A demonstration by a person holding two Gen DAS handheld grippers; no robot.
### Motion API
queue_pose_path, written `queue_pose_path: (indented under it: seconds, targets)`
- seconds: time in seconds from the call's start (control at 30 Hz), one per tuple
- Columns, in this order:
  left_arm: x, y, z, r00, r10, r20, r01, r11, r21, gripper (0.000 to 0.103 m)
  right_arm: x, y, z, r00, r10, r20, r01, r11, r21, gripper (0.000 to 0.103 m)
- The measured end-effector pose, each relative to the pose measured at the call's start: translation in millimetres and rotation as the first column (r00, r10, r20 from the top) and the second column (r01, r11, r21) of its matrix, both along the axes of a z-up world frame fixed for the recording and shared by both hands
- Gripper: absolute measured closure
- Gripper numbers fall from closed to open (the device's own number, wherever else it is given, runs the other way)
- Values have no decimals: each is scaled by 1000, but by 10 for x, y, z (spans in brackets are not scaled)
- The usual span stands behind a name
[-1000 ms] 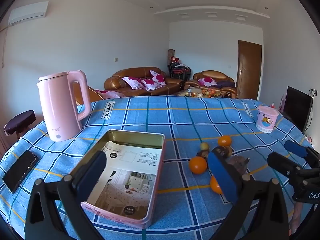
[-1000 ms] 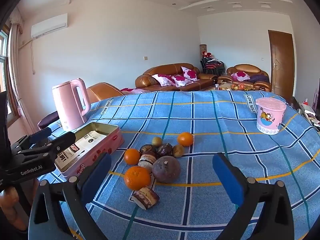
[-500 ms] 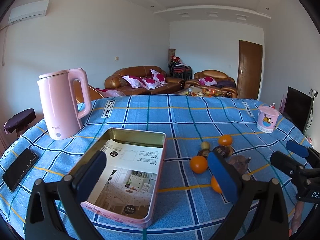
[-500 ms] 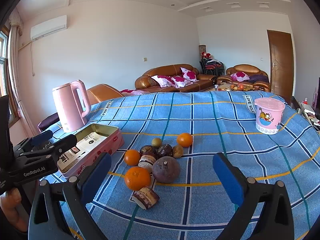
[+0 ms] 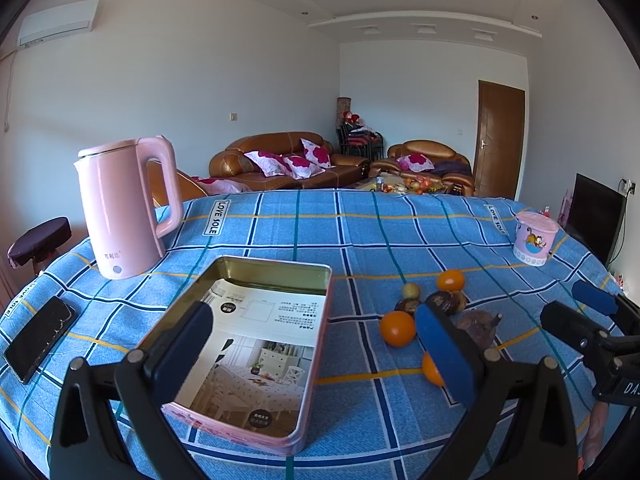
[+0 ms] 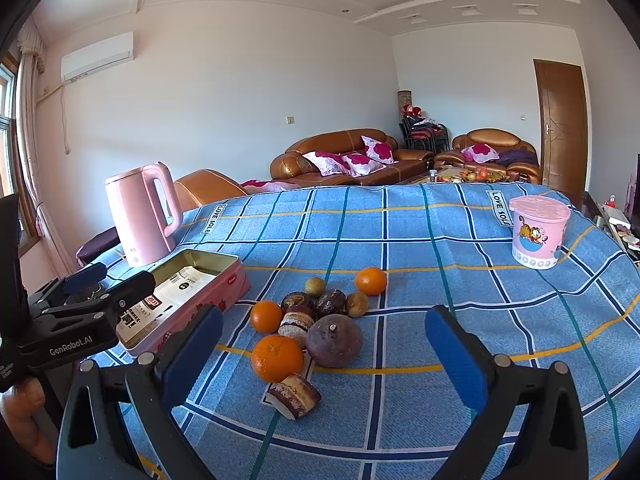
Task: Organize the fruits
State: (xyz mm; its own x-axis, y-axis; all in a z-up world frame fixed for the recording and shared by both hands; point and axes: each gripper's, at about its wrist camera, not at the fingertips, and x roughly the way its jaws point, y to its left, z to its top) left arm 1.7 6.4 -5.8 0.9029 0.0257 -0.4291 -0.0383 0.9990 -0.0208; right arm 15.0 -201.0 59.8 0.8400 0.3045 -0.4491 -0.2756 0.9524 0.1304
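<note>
Nearest the right-hand camera, the right gripper (image 6: 324,348) hangs above the blue checked tablecloth (image 6: 500,292) with its blue pads spread wide and nothing between them. Just beyond its fingertips lies a slice of layered cake (image 6: 294,395), then the nearest orange (image 6: 277,358) touching a large dark purple fruit (image 6: 334,340). Behind those sit a second cake piece (image 6: 298,320), another orange (image 6: 266,316) to its left, two dark round fruits (image 6: 330,302) (the kind is hard to tell), two small brownish fruits (image 6: 357,303) and, farthest in the cluster, a third orange (image 6: 371,281).

The left gripper (image 5: 316,354) is likewise wide open and empty, held over the near end of the pink tin (image 5: 320,344), which stands open to the left of the fruit pile and apart from it; a printed leaflet (image 5: 260,344) lines its bottom. No fruit lies in the tin.

To the tin's left a black phone (image 5: 38,338) lies flat near the table edge. Behind the tin stands a pink kettle (image 5: 124,208), and far to the right a pink lidded cup (image 6: 538,236). Past the table are brown leather sofas (image 6: 348,158) with pink cushions.
</note>
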Motion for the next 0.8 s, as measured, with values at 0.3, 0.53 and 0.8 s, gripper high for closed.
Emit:
queue_pose_path:
  seconds: [0.3,0.53,0.8]
  targets:
    - [-5,10,-13,1000,-1,-1,1,1000,-1,0,-8,11,-26,1000,2,-5,-2,1000,6,1]
    - [-5,9,-14,1000,0,0,0,1000,0,0,-13,21,-41,1000,4,-8,-4,1000,7,1]
    - [-6,9,-15,1000,-1,-1,1,1000,0,0,-16,22,-55,1000,4,-10,-4,1000,8,1]
